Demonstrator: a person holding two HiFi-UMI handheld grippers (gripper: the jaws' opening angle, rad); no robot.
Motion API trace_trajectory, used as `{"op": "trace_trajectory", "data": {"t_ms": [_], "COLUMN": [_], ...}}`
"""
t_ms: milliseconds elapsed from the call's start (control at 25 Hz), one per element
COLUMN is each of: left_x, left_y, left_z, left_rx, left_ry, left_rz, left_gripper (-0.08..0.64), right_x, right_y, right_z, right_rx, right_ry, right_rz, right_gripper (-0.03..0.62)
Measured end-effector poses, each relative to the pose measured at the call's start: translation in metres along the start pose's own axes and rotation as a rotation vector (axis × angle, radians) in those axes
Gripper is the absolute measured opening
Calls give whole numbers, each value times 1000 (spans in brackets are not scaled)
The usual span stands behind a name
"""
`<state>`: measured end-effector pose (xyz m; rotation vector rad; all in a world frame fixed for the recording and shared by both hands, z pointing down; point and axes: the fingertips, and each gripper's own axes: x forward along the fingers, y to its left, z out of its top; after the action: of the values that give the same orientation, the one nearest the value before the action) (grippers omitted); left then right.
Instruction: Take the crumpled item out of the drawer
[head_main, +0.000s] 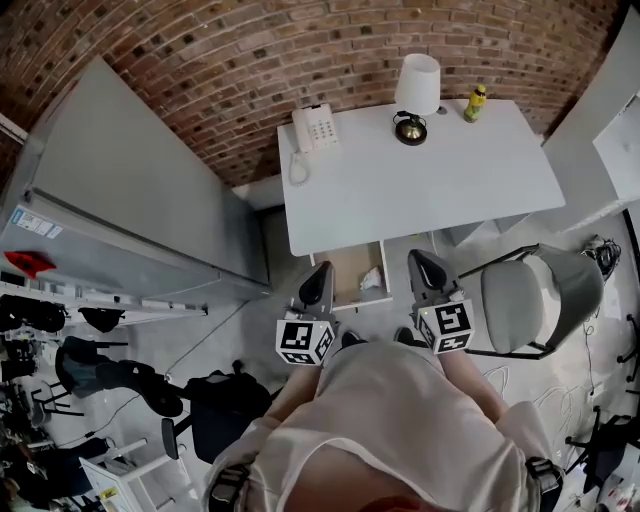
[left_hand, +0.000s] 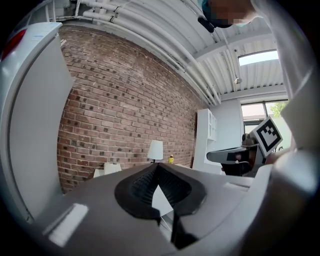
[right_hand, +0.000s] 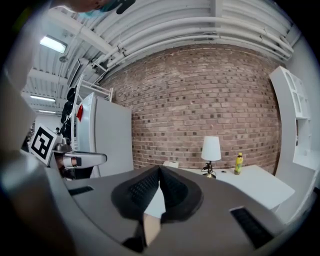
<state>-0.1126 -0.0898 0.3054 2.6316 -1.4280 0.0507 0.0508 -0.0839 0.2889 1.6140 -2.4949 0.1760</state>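
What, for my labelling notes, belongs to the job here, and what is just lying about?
Job: drawer, crumpled item, left gripper, right gripper.
Lying about: phone, lamp, bottle, chair.

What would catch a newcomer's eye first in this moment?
The white desk stands against the brick wall, with a lamp, a phone and a yellow bottle along its back edge. Below its front edge a drawer stands open with a crumpled white item inside. The left gripper and right gripper, both shut and empty, hover at its near side.
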Motion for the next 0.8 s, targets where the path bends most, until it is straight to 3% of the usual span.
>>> {"op": "trace_trajectory", "data": {"t_ms": [240,800], "left_x": [7,15], "left_y": [-7,-25], "left_z": [-16,-62], "left_rx": [9,-19], "left_ry": [42,155], "left_rz": [34,4], "left_gripper": [9,9], "right_x": [-1,6], "right_y": [-6,14], "right_z": [-23,-74], "right_rx": [16,72], "right_ry": [58,153], "right_rz": [32,77], "right_gripper": [9,9]}}
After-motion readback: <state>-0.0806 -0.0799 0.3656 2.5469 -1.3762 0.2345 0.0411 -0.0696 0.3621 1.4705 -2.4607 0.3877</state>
